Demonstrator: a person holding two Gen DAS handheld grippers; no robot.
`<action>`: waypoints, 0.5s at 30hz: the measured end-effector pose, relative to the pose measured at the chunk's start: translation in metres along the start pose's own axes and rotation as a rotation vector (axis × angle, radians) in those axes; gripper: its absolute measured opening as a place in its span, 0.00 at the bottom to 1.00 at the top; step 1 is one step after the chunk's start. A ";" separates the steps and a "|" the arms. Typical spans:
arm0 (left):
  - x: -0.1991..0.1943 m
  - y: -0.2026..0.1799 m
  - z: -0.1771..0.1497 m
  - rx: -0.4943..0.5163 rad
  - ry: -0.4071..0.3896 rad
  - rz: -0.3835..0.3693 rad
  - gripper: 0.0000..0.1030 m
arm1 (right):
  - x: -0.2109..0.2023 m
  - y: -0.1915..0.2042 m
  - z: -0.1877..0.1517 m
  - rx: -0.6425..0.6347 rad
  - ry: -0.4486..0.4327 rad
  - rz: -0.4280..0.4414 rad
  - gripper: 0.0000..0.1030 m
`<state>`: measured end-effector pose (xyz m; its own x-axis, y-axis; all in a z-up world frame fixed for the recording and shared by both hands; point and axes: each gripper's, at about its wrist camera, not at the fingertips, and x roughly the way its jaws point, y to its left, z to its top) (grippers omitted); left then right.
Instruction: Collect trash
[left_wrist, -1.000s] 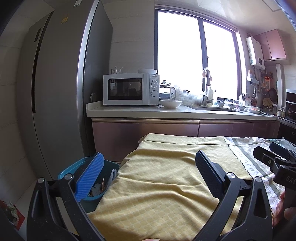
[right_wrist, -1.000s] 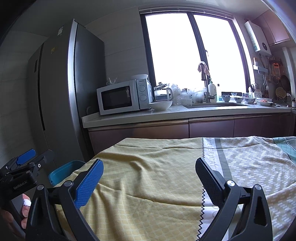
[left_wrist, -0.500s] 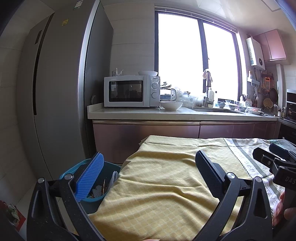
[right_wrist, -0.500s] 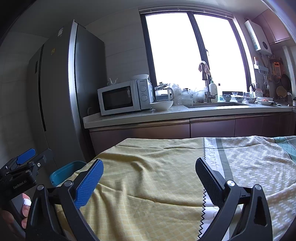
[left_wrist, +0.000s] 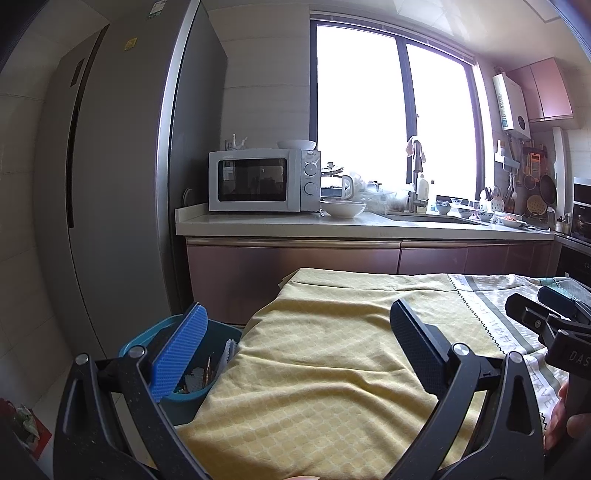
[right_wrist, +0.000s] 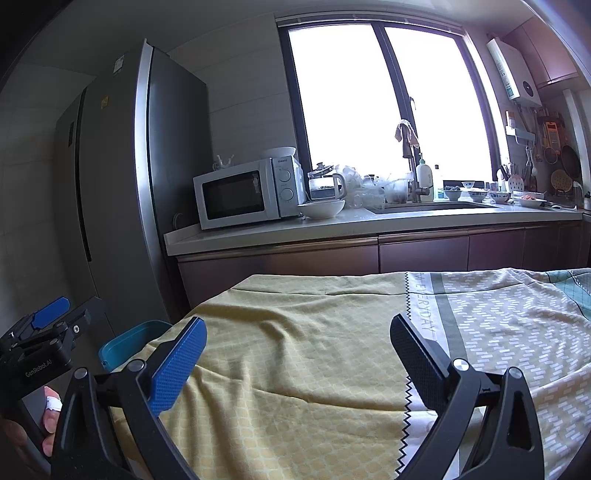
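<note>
Both the left gripper (left_wrist: 295, 332) and right gripper (right_wrist: 297, 345) hover over the yellow cloth (left_wrist: 332, 350), fingers spread, holding nothing. Collected trash (left_wrist: 201, 376) lies in the blue bin (left_wrist: 140, 339) beside the cloth's edge. Reaching down blindly, I'd guess a finger could snag the cloth.

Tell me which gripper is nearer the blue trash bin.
Left. The left gripper hangs beside the blue trash bin; the right gripper is over the tablecloth, farther off.
</note>
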<state>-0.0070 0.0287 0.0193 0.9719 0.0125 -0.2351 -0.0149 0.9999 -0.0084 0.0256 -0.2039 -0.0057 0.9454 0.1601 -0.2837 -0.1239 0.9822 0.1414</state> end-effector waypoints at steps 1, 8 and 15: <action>0.001 0.000 0.000 -0.002 0.002 0.000 0.95 | 0.000 0.000 0.000 0.000 0.001 -0.001 0.93; 0.003 0.000 -0.001 0.000 0.003 0.005 0.95 | 0.002 0.000 -0.001 0.001 0.003 0.000 0.93; 0.004 0.001 -0.002 0.000 0.006 0.006 0.95 | 0.003 0.001 -0.001 0.006 0.004 -0.001 0.93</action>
<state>-0.0039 0.0294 0.0166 0.9703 0.0187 -0.2412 -0.0211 0.9998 -0.0073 0.0275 -0.2024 -0.0075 0.9445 0.1594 -0.2874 -0.1210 0.9817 0.1468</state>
